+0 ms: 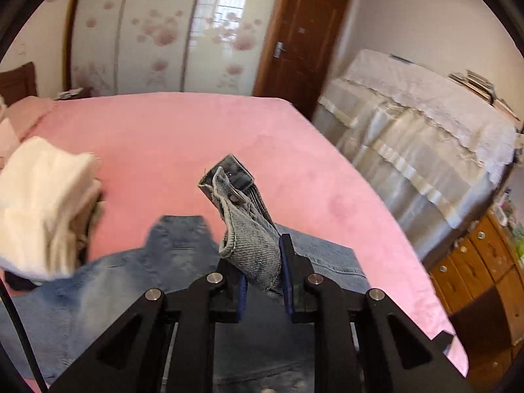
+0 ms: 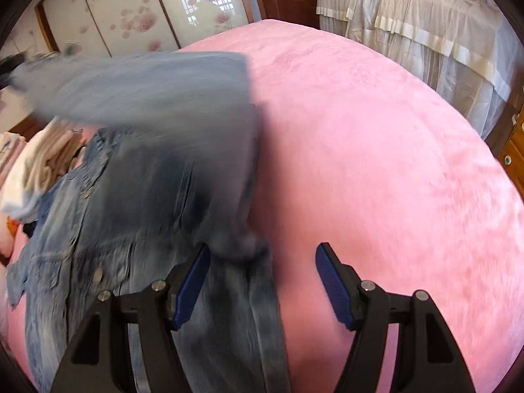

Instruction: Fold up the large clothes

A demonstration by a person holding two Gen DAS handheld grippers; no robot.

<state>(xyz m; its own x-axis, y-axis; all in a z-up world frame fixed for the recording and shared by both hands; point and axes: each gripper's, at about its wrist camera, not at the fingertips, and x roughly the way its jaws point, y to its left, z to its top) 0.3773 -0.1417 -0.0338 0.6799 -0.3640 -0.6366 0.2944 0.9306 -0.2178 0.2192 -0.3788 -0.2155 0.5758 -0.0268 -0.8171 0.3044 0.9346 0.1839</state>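
A washed blue denim jacket [image 1: 131,278] lies spread on the pink bed [image 1: 170,131]. My left gripper [image 1: 262,262] is shut on the jacket's sleeve cuff [image 1: 242,216], which sticks up from between the pads with its button showing, lifted above the bed. In the right wrist view the raised sleeve [image 2: 147,82] stretches blurred across the upper left, over the jacket body [image 2: 131,203]. My right gripper [image 2: 263,247] stands open low over the jacket's right edge. Denim lies under the gap near its left finger [image 2: 193,281], and neither pad presses on it.
A stack of cream and white folded clothes [image 1: 42,203] sits left of the jacket, also the stack [image 2: 36,170]. Bare pink bed [image 2: 376,163] spreads to the right. Beyond stand a floral wardrobe [image 1: 147,32], a brown door [image 1: 301,39], lace-covered furniture [image 1: 409,137] and wooden drawers [image 1: 475,262].
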